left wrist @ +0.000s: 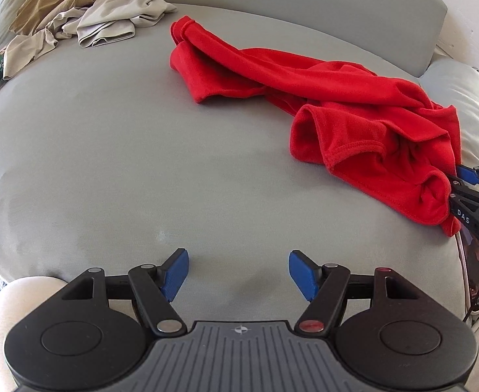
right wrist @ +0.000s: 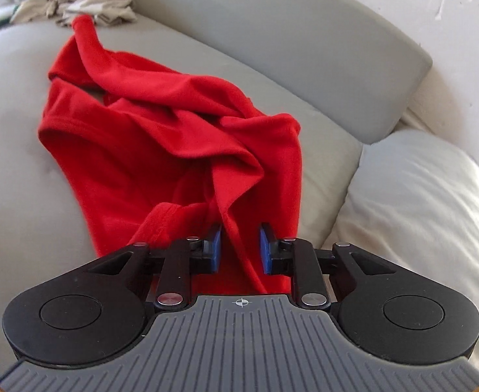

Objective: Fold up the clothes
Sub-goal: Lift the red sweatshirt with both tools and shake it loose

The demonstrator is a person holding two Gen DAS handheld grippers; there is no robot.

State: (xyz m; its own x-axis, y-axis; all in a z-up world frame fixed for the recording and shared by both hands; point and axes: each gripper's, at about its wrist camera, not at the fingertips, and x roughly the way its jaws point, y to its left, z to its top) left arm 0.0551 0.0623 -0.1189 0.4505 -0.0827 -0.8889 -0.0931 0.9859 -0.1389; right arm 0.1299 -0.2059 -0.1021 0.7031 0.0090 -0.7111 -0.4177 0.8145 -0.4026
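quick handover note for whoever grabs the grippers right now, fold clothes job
Left gripper: open, holds nothing, over bare grey cushion.
Right gripper: at the near edge of the red shirt, a fold of cloth between the pads, with gaps showing; grip not firm.
Red shirt lies crumpled on the cushion, no fold made yet.
Beige clothes sit in a heap at the far end, untouched.
Left to do: secure the shirt, spread it flat, fold it, then the heap.

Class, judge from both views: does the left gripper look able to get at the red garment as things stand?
Probably yes. The left gripper is open over bare grey cushion, and nothing lies between it and the red garment; the right gripper works its far end.
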